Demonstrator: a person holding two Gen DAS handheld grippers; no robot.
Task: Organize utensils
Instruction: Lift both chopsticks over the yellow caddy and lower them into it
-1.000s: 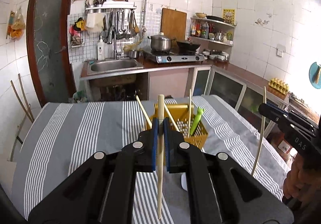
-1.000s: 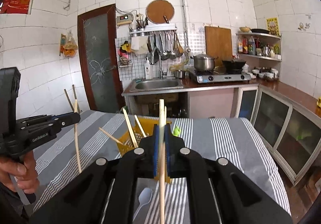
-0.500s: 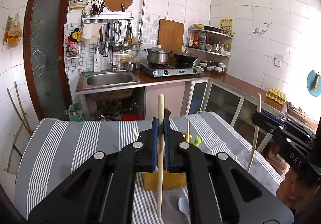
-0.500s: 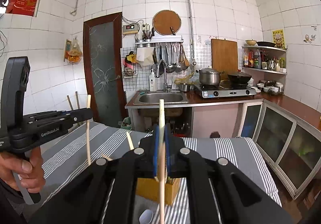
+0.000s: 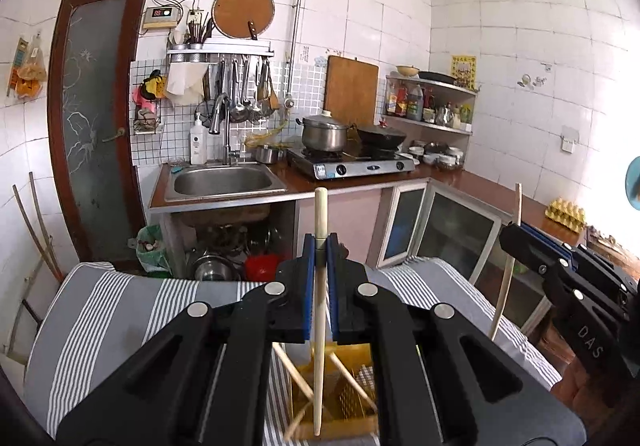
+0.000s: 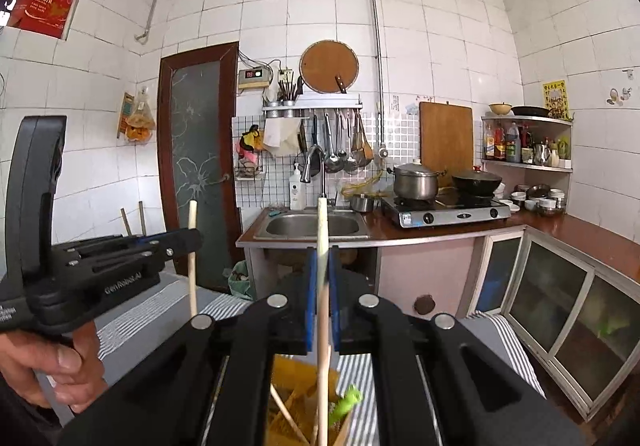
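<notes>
My left gripper [image 5: 320,246] is shut on a pale wooden chopstick [image 5: 320,206] that stands upright, its lower tip hanging over the yellow basket [image 5: 352,398] below. The basket holds other chopsticks, which lean inside it. My right gripper [image 6: 322,258] is shut on a second upright chopstick [image 6: 322,218] above the same basket [image 6: 292,378], next to a green utensil [image 6: 346,404]. Each view shows the other gripper from the side: the right gripper [image 5: 510,236] at the right edge, and the left gripper [image 6: 192,238] held in a hand [image 6: 48,362].
The basket stands on a table with a grey striped cloth [image 5: 100,310]. Beyond the table's far edge are a sink counter [image 5: 224,182], a gas stove with pots [image 5: 352,162] and glass-door cabinets [image 6: 560,306]. A dark door [image 5: 92,118] is at the left.
Both grippers have risen and moved forward with their chopsticks. The basket has slid from the middle of each view to the bottom, under the fingers.
</notes>
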